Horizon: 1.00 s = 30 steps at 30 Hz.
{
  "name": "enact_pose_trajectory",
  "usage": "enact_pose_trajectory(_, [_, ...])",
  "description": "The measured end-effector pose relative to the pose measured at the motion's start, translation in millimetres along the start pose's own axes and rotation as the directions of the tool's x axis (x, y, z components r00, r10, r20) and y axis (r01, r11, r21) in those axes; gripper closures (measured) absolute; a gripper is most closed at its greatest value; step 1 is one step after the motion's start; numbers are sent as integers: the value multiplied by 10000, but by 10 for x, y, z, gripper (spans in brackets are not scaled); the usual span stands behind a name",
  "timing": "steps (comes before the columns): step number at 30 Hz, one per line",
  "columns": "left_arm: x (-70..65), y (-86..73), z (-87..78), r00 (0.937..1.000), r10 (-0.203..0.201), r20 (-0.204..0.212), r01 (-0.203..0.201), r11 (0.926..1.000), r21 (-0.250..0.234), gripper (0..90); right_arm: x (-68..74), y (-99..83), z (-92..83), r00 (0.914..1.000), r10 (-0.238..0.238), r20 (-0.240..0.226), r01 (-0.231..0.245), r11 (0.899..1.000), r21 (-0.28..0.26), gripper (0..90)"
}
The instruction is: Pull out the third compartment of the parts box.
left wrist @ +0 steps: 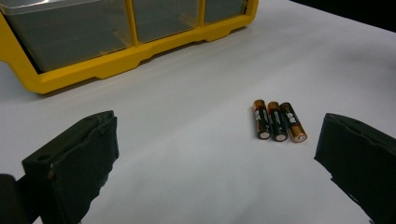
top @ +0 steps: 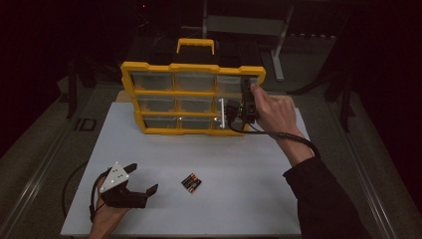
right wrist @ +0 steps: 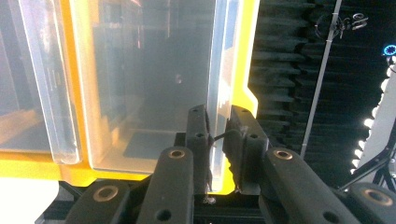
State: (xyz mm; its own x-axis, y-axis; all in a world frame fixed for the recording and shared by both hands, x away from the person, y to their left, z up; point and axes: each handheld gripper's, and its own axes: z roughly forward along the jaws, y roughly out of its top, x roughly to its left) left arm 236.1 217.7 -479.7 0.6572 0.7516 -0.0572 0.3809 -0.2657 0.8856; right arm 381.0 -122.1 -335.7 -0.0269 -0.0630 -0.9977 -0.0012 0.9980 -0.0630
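I am looking down on a white table (top: 239, 164) that is bearing one yellow plastic organizer (top: 193, 67), standing upright with a carry handle on top. I am counting nine clear drawers in its face, three rows of three, each smooth and boxy inside a yellow frame.

My right gripper (right wrist: 218, 128) is sitting at the organizer's right-hand column. Its two black jaws are pinching the thin clear front edge of one drawer (right wrist: 154, 84), pressed together on the translucent plastic, with the yellow frame just beyond the outer jaw. From above, the right gripper (top: 245, 105) is lying against the right side of the organizer, a black cable trailing back from it along my sleeve.

My left gripper (top: 138, 180) is resting near the front left corner of the table, wearing one grey three-cornered plate. Its two blunt, matte black jaws are standing wide apart, gripping nothing. Three batteries (left wrist: 279, 121) are lying ahead of it, nearer its right-hand jaw, small cylinders, black with copper-coloured ends, side by side and touching. From above, the batteries (top: 191, 182) are lying just to the right of the open jaws.
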Motion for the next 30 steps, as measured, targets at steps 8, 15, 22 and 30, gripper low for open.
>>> enact_pose_trajectory(8, [2,0,0,10000,-9,-3,9,10000,-2,3,-15,-10,-63,9999,81,-127,-81,10000,-49,792])
enact_pose_trajectory(15, [1,-1,3,10000,-5,1,5,10000,9,3,-32,-25,-136,9998,47,-207,-51,9998,-186,793])
enact_pose_trajectory(22, [-1,-1,3,10000,-18,5,18,10000,2,3,-33,-41,-215,9996,89,-259,-97,9995,-305,792])
enact_pose_trajectory(30, [-1,-2,3,10000,-9,-2,9,10000,12,3,-44,-64,-349,9995,17,-313,-31,9989,-470,792])
